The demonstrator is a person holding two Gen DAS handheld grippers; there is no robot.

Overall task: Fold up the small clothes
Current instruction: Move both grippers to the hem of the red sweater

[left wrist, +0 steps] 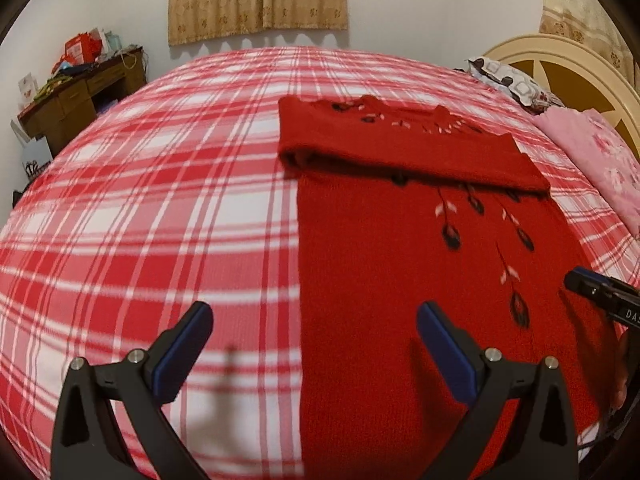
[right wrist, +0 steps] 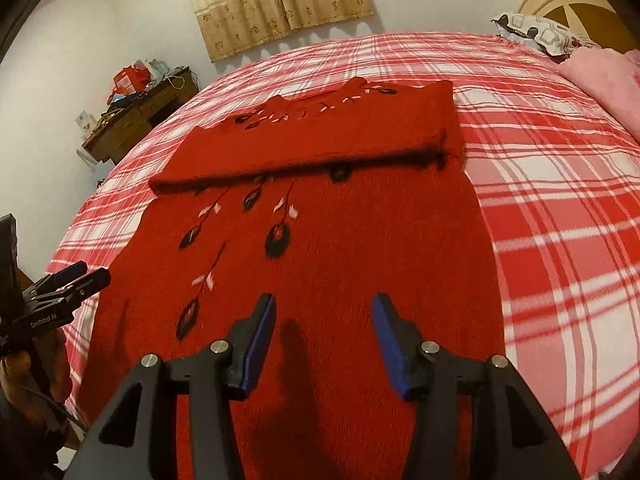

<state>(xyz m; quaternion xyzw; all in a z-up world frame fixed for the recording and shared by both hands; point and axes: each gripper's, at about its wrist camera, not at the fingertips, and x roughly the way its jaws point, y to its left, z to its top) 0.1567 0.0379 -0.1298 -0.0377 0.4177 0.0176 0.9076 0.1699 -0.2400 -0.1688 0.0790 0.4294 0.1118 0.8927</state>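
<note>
A red knitted sweater with black and pink leaf embroidery lies flat on the bed. Its far part is folded over into a thick band across the top. My left gripper hovers open over the sweater's left edge, one finger above the plaid sheet and the other above the knit. Nothing is between its fingers. In the right wrist view the sweater fills the middle, and my right gripper is open just above its lower part, holding nothing. Each gripper shows at the edge of the other's view: right gripper, left gripper.
The bed has a red and white plaid sheet. A pink blanket and a patterned pillow lie by the cream headboard on the right. A cluttered wooden desk stands against the wall at the far left.
</note>
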